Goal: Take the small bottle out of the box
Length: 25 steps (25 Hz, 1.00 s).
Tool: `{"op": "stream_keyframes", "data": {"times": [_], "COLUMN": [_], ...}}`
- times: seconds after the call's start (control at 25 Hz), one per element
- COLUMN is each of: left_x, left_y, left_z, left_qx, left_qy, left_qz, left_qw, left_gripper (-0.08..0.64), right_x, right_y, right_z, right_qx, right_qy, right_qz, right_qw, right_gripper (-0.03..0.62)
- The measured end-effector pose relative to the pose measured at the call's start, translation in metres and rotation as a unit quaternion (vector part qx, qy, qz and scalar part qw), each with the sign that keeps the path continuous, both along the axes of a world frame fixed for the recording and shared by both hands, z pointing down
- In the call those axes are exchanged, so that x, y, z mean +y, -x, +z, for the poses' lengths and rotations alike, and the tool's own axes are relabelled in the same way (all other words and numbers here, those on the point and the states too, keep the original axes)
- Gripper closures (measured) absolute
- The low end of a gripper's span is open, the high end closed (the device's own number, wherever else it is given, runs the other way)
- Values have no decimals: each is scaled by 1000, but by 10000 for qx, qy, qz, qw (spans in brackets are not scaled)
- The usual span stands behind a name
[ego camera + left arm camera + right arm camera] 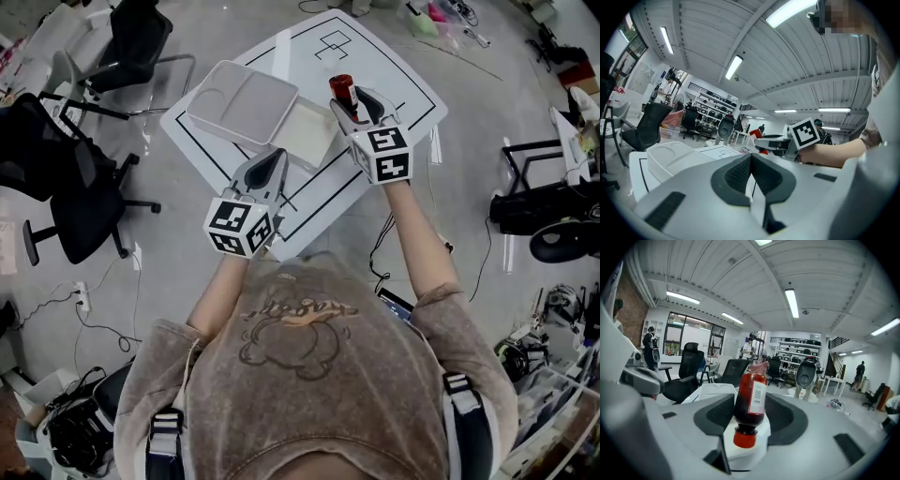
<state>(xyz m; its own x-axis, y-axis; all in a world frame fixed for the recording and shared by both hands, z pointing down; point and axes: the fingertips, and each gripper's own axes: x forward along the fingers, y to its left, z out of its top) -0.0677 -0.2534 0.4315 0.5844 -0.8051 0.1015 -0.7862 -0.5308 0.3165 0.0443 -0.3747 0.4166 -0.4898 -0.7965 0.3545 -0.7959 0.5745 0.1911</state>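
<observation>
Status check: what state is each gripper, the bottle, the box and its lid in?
Small red bottle: out of the box, held in the air, red cap toward the gripper.
White box: open.
White lid: off, lying at the box's left.
Right gripper: shut on the bottle.
Left gripper: shut, empty.

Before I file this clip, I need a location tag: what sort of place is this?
Probably a robotics lab or workshop, not a home: black office chairs, stocked storage racks along the back wall, loose floor cables and a white table marked with black lines.
</observation>
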Motion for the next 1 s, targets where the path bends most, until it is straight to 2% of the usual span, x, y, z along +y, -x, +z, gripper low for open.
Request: {"op": "stream_keyframes", "data": {"times": [0.36, 0.72, 1.0], "left_x": [-3, -4, 0], "left_y": [-8, -15, -20], "left_z": [-4, -6, -4], "left_qx": [-26, -64, -83], "left_qy": [-54, -86, -64], "left_qz": [98, 110, 113], "left_qw": [9999, 9999, 9999], "left_gripper": [552, 552, 552], "right_x": [40, 74, 89], "right_y": [-44, -76, -85], "right_z": [-9, 11, 33], "right_qx": [-747, -1537, -1768], "right_qy": [18, 27, 131], "right_qz": [336, 596, 787], "right_qw": [9966, 9863, 9810], "right_gripper": [380, 380, 380]}}
